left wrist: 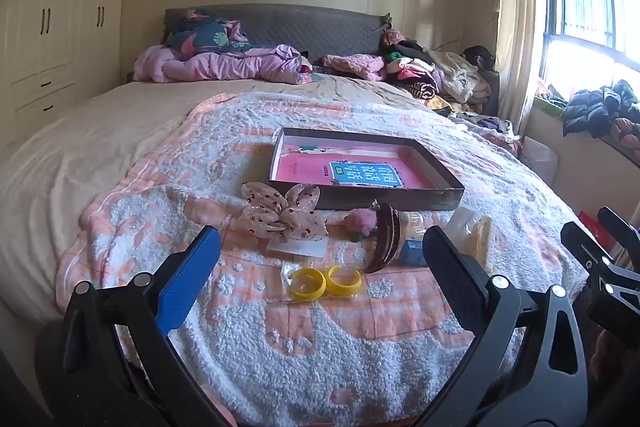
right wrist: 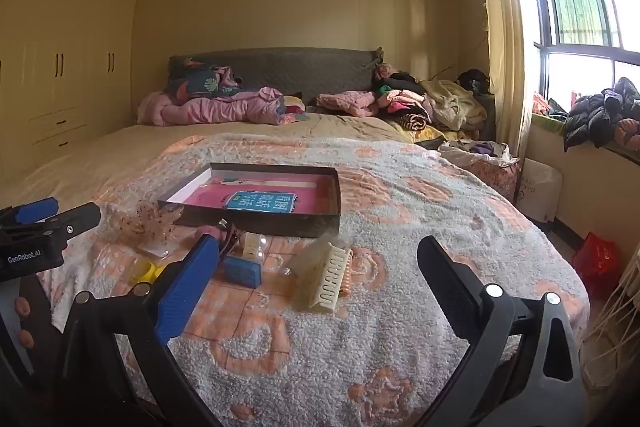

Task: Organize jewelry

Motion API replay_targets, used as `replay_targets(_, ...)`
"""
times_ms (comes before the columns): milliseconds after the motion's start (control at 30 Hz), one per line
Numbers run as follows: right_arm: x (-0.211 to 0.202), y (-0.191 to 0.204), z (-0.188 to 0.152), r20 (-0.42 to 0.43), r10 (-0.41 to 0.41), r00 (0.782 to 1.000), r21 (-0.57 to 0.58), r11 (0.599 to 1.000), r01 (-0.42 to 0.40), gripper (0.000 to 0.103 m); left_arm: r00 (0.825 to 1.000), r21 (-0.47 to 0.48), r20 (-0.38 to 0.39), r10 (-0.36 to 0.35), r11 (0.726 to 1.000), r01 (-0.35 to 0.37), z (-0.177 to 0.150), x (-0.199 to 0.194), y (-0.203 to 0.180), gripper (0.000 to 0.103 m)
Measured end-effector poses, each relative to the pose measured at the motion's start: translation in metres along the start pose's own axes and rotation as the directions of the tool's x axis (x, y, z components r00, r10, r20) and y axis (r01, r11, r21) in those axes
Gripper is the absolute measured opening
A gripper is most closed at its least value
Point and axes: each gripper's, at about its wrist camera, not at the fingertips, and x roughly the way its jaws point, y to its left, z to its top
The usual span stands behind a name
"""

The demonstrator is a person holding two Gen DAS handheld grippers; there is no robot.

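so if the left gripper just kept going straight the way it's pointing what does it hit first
Most likely the pair of yellow bangles on the blanket, lying between the open fingers of the left gripper. Depth is uncertain; it may touch the blanket first.

I see a fuzzy orange-and-white blanket (left wrist: 304, 339) spread over the bed (left wrist: 80, 155), filling my centre. At 12 o'clock a grey padded headboard (left wrist: 316, 27), a crumpled pink quilt (left wrist: 224, 65) just below it. Heap of mixed clothes (left wrist: 432, 75) at 1 o'clock on the bed's far corner. Cream wardrobe (right wrist: 68, 67) with dark handles at 9–10 o'clock. Barred window (right wrist: 580, 3) and cream curtain (right wrist: 504, 39) at 2 o'clock, dark puffer jacket (right wrist: 596, 115) on the sill. Red bag (right wrist: 598, 261) on the floor at 3–4 o'clock.
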Motion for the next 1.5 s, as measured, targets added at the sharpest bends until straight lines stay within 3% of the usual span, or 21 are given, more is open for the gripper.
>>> replay_targets(1500, -0.0018, 0.0062, 0.0011, 0.01, 0.008, 1.0, 0.008, 1.0, -0.008, 0.097, 1.0, 0.003, 0.012, 0.0, 1.0, 0.0, 0.0004, -0.0007, -0.0001, 0.093)
